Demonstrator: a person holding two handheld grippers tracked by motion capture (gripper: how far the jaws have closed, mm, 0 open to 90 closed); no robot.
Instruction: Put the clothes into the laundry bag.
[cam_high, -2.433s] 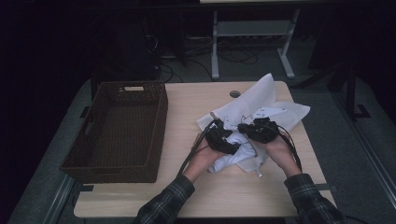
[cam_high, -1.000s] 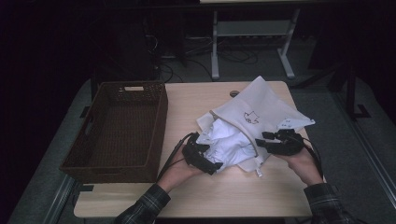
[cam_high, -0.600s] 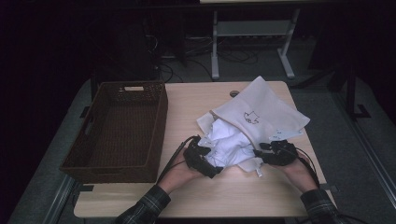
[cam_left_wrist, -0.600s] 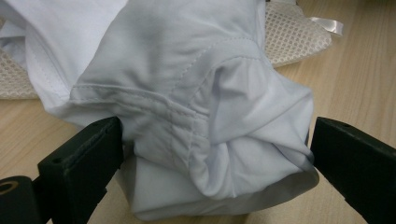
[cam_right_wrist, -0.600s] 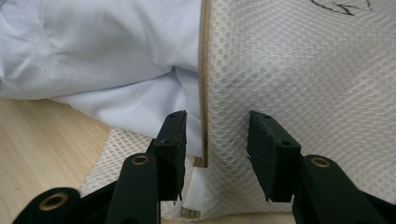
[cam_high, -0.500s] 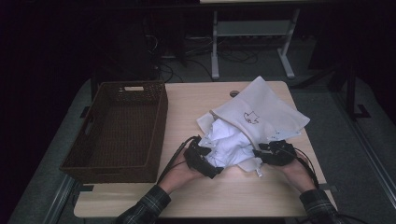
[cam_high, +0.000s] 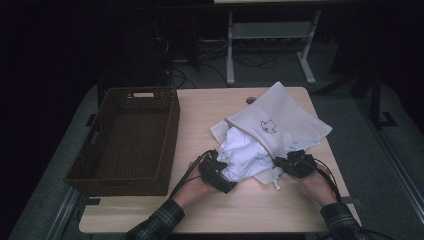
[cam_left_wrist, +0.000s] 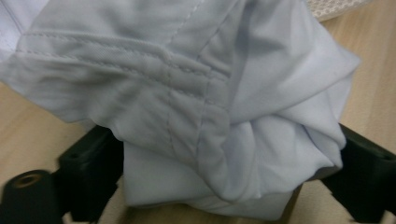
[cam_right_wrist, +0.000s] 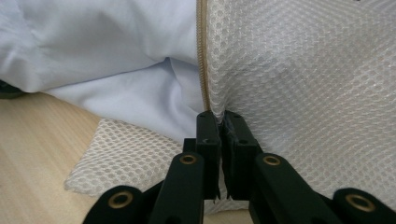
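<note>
Stuffing white garment (cam_high: 244, 156) into mesh laundry bag (cam_high: 290, 117), approx mid-step. Right tongs (cam_right_wrist: 219, 122) just closed, now clamped on bag's zipper edge. Left tongs (cam_left_wrist: 224, 163) wide, closing slightly w/ a garment bunch between; can't tell if pads bite. Next: hold mouth open, push cloth toward 1 o'clock. Garment crumpled, half inside, on table (cam_high: 210, 115) right of centre.

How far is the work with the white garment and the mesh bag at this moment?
Done: part of the white garment already sits inside the mesh bag. In hand: the right gripper has just closed on the bag's zipper edge, and the left gripper stands wide around a bunched fold of the garment. Left: the rest likely goes inside; the wicker basket holds nothing.
</note>
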